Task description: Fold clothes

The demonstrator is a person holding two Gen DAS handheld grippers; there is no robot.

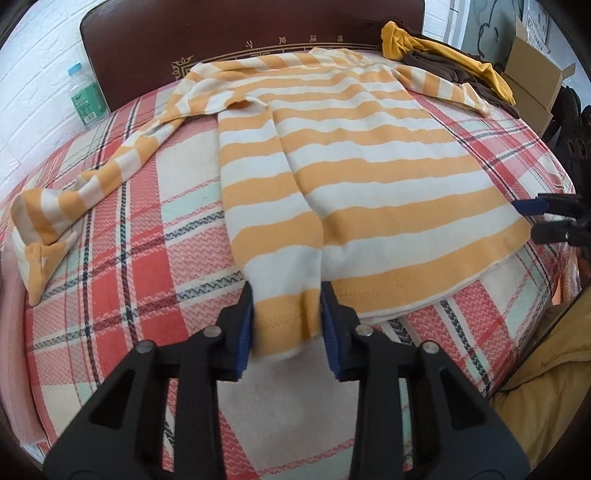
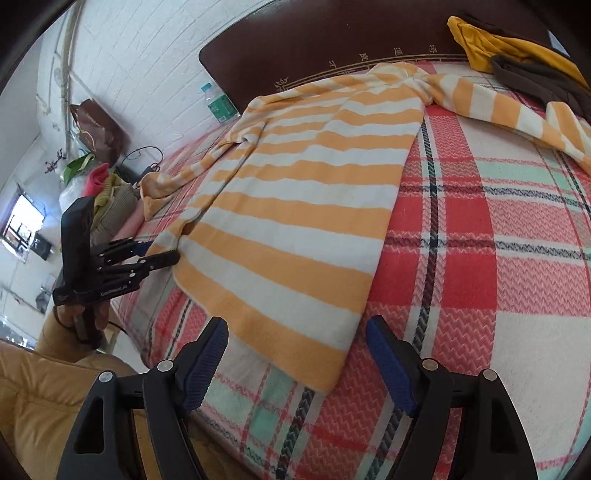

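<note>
A bed covered by a red, cream and mint plaid woven blanket (image 1: 122, 280) serves as the landmark. At its far end stands a dark brown glossy headboard (image 1: 229, 33) with gold ornamental lettering. Beside the bed's far left corner, against the white brick-pattern wall (image 1: 33, 74), stands a clear plastic water bottle (image 1: 85, 96) with a green label and pale blue cap. Off the bed's far right corner sits an open brown cardboard box (image 1: 532, 70). In the right wrist view, beyond the bed's left side, a maroon paper bag (image 2: 96, 129) hangs near the wall, above a green bag (image 2: 75, 168).
</note>
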